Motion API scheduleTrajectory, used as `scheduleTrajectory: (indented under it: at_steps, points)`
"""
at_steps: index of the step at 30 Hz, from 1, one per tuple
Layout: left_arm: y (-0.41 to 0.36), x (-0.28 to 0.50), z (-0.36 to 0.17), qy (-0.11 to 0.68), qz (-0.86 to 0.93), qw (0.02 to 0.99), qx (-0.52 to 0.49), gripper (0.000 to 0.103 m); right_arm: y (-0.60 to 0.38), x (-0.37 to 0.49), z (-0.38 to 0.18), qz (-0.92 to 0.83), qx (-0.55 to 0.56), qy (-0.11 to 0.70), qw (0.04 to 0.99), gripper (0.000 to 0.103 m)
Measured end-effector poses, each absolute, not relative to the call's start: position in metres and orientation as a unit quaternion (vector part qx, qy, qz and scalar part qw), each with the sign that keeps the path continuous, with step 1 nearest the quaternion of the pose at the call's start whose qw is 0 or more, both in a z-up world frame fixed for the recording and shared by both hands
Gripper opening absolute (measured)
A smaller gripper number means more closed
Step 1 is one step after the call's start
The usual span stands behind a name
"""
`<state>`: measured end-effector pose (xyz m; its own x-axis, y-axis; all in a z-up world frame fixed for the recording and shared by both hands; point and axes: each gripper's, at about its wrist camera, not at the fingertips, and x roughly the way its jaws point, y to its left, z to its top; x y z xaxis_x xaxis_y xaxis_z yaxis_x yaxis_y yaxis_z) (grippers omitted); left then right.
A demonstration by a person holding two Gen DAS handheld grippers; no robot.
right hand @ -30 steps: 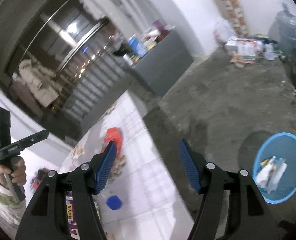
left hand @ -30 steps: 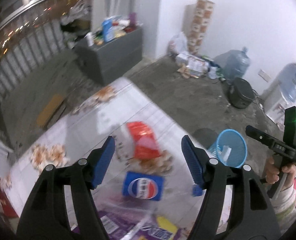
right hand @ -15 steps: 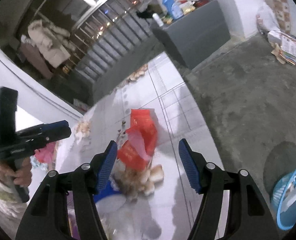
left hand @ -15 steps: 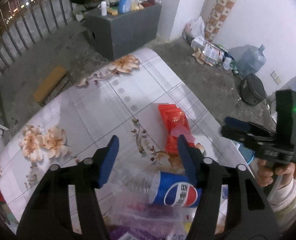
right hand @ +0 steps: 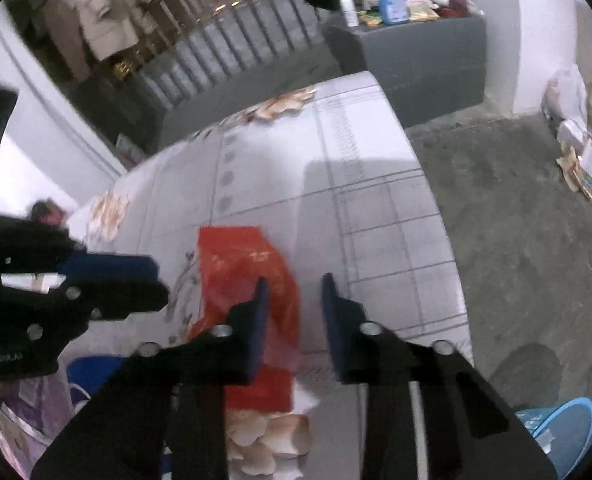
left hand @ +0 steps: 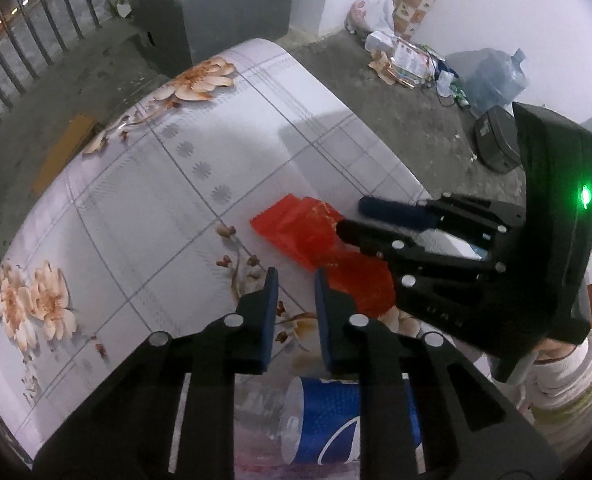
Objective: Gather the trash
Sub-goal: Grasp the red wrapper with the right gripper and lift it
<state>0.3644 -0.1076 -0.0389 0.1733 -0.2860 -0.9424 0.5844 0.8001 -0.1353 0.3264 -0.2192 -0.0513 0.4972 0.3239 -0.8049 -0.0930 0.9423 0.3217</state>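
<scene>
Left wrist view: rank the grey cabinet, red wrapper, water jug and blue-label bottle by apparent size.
1. grey cabinet
2. red wrapper
3. blue-label bottle, partly hidden and nearest the camera, so its rank is unsure
4. water jug

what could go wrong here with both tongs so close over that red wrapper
1. The left tongs and right tongs crowd the same red wrapper; they could bump each other.
2. The wrapper looks thin and flat on the tablecloth, so the fingers might pinch cloth too.
3. The blue bin sits on the floor off the table edge; a loose hold may drop the wrapper short.
</scene>
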Motion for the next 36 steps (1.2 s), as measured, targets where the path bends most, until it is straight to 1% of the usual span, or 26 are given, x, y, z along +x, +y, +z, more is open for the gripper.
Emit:
scheduleTrajectory:
  at_steps: [2, 4, 6, 9, 14, 20, 23, 27, 33, 36]
  points:
    - [-0.108, 0.362, -0.040, 0.573, -0.289, 0.755, 0.134, 0.015, -0.212, 0.321, -0.051, 0.128, 0.095, 0.486, 0.859, 0.019]
    - [-0.107, 0.359, -0.039, 0.572, -0.289, 0.755, 0.137, 0.014, -0.205, 0.316, -0.049, 0.134, 0.081, 0.489, 0.858, 0.011]
    - [-0.105, 0.357, -0.037, 0.570, -0.290, 0.757, 0.137, 0.014, -0.203, 0.311, -0.049, 0.131, 0.067, 0.487, 0.861, 0.007]
    - [-0.098, 0.353, -0.031, 0.566, -0.291, 0.760, 0.132, 0.014, -0.205, 0.307, -0.049, 0.127, 0.071, 0.488, 0.861, 0.004]
    - [-0.088, 0.350, -0.015, 0.556, -0.294, 0.768, 0.121, 0.014, -0.214, 0.304, -0.053, 0.114, 0.101, 0.489, 0.859, 0.003]
    - [-0.066, 0.337, 0.007, 0.540, -0.294, 0.781, 0.108, 0.014, -0.242, 0.285, -0.055, 0.103, 0.175, 0.486, 0.850, 0.003]
    - [-0.055, 0.325, 0.019, 0.534, -0.296, 0.786, 0.100, 0.014, -0.255, 0.272, -0.048, 0.101, 0.207, 0.473, 0.850, 0.003]
    - [-0.044, 0.311, 0.028, 0.531, -0.300, 0.787, 0.099, 0.014, -0.261, 0.259, -0.036, 0.097, 0.215, 0.457, 0.857, 0.002]
    - [-0.024, 0.299, 0.019, 0.558, -0.284, 0.774, 0.101, 0.015, -0.260, 0.250, -0.031, 0.092, 0.218, 0.452, 0.860, 0.002]
    - [-0.008, 0.304, 0.003, 0.593, -0.260, 0.757, 0.088, 0.020, -0.259, 0.247, -0.030, 0.092, 0.222, 0.450, 0.860, 0.002]
